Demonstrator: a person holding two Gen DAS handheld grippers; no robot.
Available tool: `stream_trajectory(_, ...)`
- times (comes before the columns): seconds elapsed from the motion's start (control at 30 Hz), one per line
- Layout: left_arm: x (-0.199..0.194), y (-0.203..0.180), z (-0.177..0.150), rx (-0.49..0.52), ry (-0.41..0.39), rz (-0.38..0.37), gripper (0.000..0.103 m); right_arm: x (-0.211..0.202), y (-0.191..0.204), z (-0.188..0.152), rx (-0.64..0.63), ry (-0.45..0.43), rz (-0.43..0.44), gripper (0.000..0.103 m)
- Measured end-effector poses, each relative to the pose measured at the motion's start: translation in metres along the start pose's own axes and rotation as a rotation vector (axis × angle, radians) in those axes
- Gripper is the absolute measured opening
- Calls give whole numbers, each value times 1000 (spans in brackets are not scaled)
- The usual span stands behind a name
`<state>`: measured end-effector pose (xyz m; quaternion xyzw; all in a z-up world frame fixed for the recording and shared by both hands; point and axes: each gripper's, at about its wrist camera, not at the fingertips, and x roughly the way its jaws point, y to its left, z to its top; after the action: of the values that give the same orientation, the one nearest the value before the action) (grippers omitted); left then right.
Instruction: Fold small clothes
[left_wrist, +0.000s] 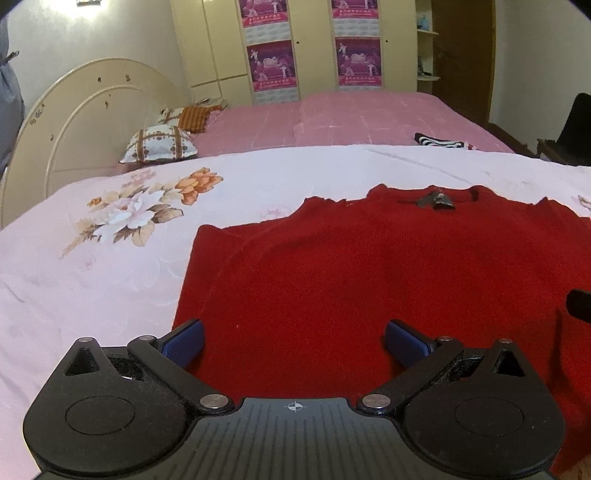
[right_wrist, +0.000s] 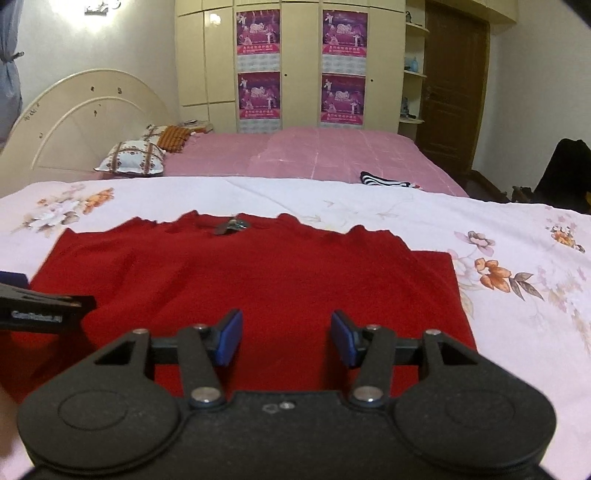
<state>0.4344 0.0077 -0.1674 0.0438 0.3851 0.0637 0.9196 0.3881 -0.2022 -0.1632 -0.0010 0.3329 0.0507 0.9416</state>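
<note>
A red knitted sweater (left_wrist: 351, 266) lies flat on the floral white sheet (left_wrist: 110, 266), collar at the far side with a small grey tag (left_wrist: 436, 201). It also shows in the right wrist view (right_wrist: 258, 273). My left gripper (left_wrist: 293, 341) is open and empty above the sweater's near left part. My right gripper (right_wrist: 287, 338) is open and empty above the sweater's near right part. The left gripper's blue-padded finger shows at the left edge of the right wrist view (right_wrist: 22, 295). A dark bit of the right gripper shows at the right edge of the left wrist view (left_wrist: 580, 306).
A pink bedspread (left_wrist: 351, 122) covers the far half of the bed, with a striped black-and-white item (left_wrist: 439, 142) on it. Patterned pillows (left_wrist: 159, 144) lean by the cream headboard (left_wrist: 85, 122). A wardrobe with posters (left_wrist: 314, 48) and a brown door (right_wrist: 454, 85) stand behind.
</note>
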Motion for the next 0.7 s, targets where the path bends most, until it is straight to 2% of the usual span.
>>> stream_trajectory(0.27,-11,-5,-9,29,11,4,103,-21,4,-14,-43,13,-8,51)
stream_trajectory(0.47,-6,-7,-25,54,48,6,103,-22,-1,-32,-73,56,-62,52)
stream_trajectory(0.53,-8,-5,-32,33,40,1,103,-15,-4,-42,-89,111,-82,52)
stream_trajectory(0.7,-16,-5,-40,24,47,9,103,-25,-13,-51,-75,102,-84,53)
